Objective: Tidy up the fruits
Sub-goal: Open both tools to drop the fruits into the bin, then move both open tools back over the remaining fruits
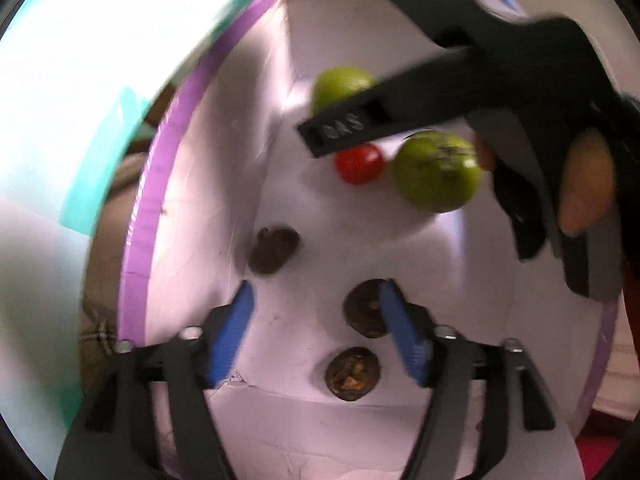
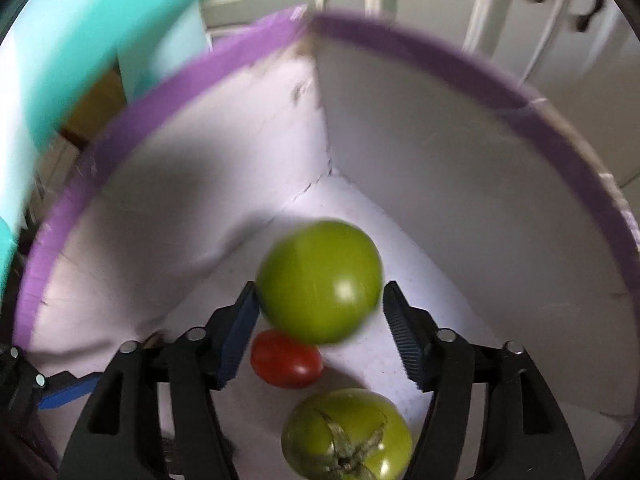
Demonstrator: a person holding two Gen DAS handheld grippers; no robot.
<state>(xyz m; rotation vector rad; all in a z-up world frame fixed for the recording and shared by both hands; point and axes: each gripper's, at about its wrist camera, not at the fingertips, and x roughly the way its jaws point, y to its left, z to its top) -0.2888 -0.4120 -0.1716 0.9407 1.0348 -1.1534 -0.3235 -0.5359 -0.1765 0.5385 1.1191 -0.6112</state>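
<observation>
A white box with a purple rim (image 1: 140,240) (image 2: 160,92) holds the fruits. In the right wrist view my right gripper (image 2: 320,320) is open; a blurred green tomato (image 2: 320,280) lies between its fingers, touching neither pad clearly. Nearer the camera lie a small red tomato (image 2: 286,358) and a second green tomato with a stem (image 2: 348,436). In the left wrist view my left gripper (image 1: 316,320) is open and empty over the box floor. The right gripper (image 1: 344,128) reaches in from the upper right, over the green tomatoes (image 1: 340,84) (image 1: 438,170) and the red one (image 1: 359,163).
Three dark brown wrinkled fruits (image 1: 273,249) (image 1: 366,308) (image 1: 352,374) lie on the box floor near my left gripper. A teal-and-white object (image 2: 80,40) stands left of the box. White cabinet doors (image 2: 520,8) are behind it.
</observation>
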